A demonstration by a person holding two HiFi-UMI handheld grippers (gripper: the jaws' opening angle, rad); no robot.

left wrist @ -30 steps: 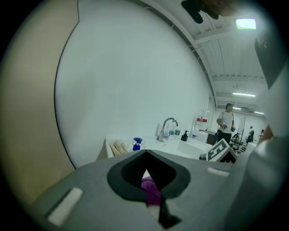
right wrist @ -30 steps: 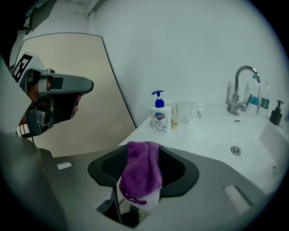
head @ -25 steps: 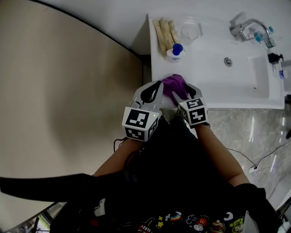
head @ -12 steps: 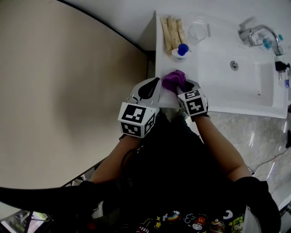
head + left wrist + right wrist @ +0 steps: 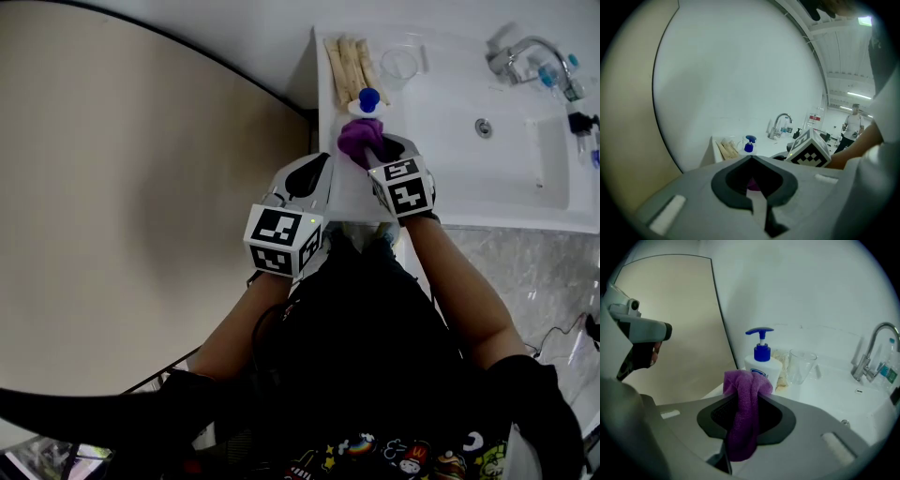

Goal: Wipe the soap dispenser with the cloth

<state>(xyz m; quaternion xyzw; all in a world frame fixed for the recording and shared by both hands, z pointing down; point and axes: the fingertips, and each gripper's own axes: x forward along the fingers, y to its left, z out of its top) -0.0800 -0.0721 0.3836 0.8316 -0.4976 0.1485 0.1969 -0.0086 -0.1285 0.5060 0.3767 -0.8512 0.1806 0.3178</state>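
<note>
Purple cloth (image 5: 743, 413) bunched between right gripper (image 5: 373, 148) jaws, which have just been closing on it | left gripper (image 5: 751, 158) jaws together, empty | soap dispenser (image 5: 761, 363) upright on basin corner, just beyond cloth | step: approach | next: press cloth to bottle, rub.

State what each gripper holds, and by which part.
The right gripper, its jaws just closing, pinches the purple cloth by its bunched middle. The left gripper holds nothing.

Right claw (image 5: 377, 145) jaws just closing, pinching cloth (image 5: 743, 423); left claw (image 5: 328, 172) jaws together
</note>
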